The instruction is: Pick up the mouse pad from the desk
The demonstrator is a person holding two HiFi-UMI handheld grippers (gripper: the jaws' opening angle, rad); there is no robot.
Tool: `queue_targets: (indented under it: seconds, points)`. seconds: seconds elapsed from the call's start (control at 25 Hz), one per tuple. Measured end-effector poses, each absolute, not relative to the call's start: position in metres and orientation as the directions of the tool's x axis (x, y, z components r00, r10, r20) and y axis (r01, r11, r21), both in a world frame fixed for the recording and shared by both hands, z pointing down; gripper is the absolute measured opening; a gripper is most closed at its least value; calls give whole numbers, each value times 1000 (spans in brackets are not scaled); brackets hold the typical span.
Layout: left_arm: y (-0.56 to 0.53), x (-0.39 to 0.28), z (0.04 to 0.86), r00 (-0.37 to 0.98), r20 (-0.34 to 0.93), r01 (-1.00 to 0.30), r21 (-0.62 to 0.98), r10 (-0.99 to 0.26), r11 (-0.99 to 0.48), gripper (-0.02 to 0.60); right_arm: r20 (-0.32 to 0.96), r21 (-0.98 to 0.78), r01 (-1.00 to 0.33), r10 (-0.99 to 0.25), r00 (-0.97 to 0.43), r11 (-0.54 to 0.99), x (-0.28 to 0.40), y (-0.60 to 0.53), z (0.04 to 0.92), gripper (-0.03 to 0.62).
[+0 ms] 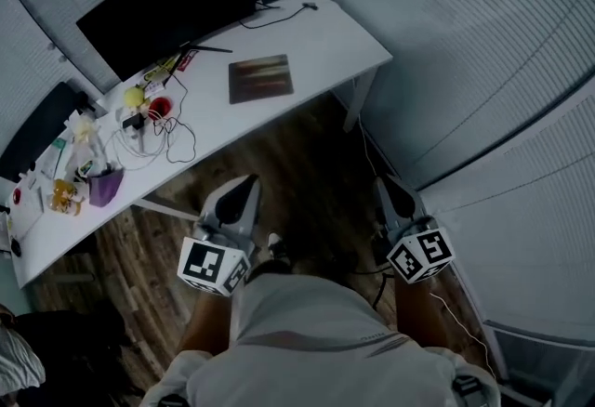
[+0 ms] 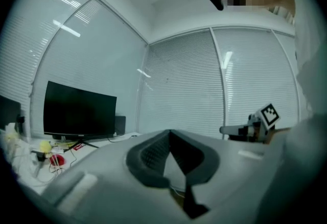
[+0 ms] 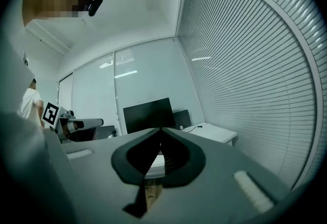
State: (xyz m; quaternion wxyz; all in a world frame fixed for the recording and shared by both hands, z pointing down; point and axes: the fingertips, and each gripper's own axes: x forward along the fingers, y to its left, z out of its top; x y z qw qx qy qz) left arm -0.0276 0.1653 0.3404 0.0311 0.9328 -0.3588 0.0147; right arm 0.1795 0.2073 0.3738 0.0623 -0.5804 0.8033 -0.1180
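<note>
The mouse pad [image 1: 260, 78] is 1 dark brown rectangle with paler streaks, lying flat on the white desk [image 1: 330, 43], at 4 o'clock from the monitor [image 1: 167, 6].

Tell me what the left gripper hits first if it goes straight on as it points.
Probably the front edge of the white desk, near the mouse pad; if the left gripper rides higher, the blinds behind. Height unclear.

Worktop [image 1: 344, 38] bare around mouse pad [image 1: 260, 78] at upper centre, monitor [image 1: 163, 6] behind it upper left, cables [image 1: 158, 134] and purple cup [image 1: 104, 184] crowd left end, wood floor [image 1: 307, 164] open below
</note>
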Motion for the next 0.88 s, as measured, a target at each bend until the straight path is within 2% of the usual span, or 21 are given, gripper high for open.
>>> queue_targets:
  seconds: [0.36,0.56,0.88]
  points:
    - [43,-98,348,721,52,-691,126,-691,-712,2,70,-230,-909,-925,-373,348,104,66,360,5]
    - [-10,-139,355,698,75,-716,119,-712,-688,2,96,-223,-903,-914,-394,366,64,9,365,5]
    - [-61,-172,381,612,146,-789,181,-777,-587,2,157,-280,-903,-912,-378,326,65,-64,386,5]
